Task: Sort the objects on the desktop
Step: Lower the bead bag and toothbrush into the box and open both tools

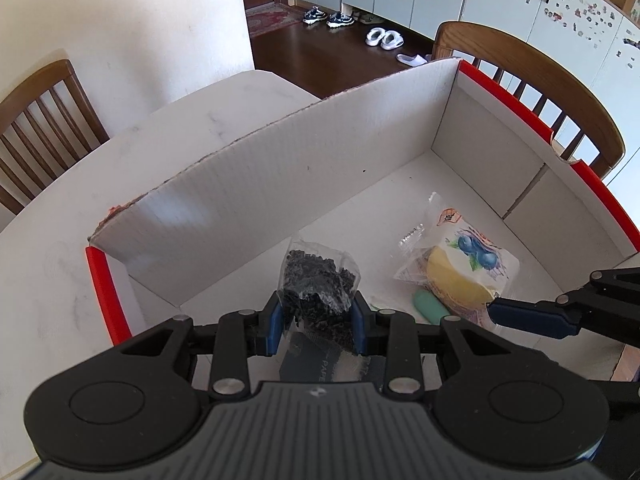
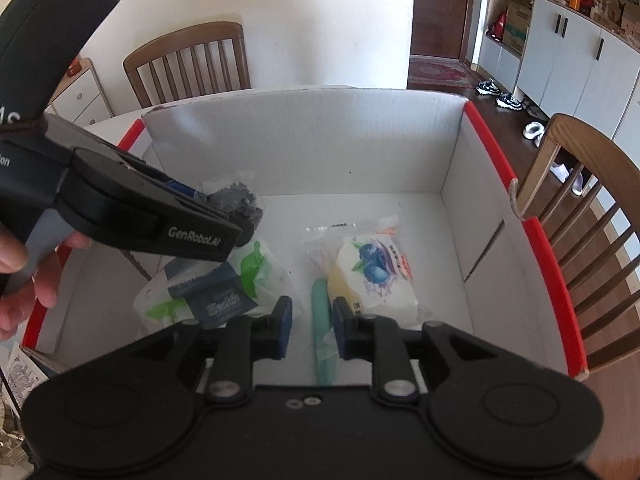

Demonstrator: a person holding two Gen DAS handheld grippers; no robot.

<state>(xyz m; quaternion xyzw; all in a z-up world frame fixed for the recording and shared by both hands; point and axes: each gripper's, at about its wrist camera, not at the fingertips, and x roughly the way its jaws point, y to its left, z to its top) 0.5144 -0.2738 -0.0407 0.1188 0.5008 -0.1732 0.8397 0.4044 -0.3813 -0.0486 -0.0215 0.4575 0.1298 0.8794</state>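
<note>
L gripper (image 1: 318, 322) was clamped on a clear bag of black bits (image 1: 320, 280), held over the white box w/ red edges (image 1: 496, 80). R gripper (image 2: 312, 326) hung w/ jaws apart, gripping nothing, a green tube (image 2: 322, 320) on the box floor below the gap. Beside it: blueberry snack pack (image 2: 372, 276) to the R, tissue pack (image 2: 216, 292) to the L.

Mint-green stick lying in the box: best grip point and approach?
Take the slim mint-green plastic stick mid-length, from above, jaws across its narrow width. It lies flat on the floor of the white cardboard box, tight beside the blueberry-print snack packet, so keep the right-side finger clear of that.
</note>
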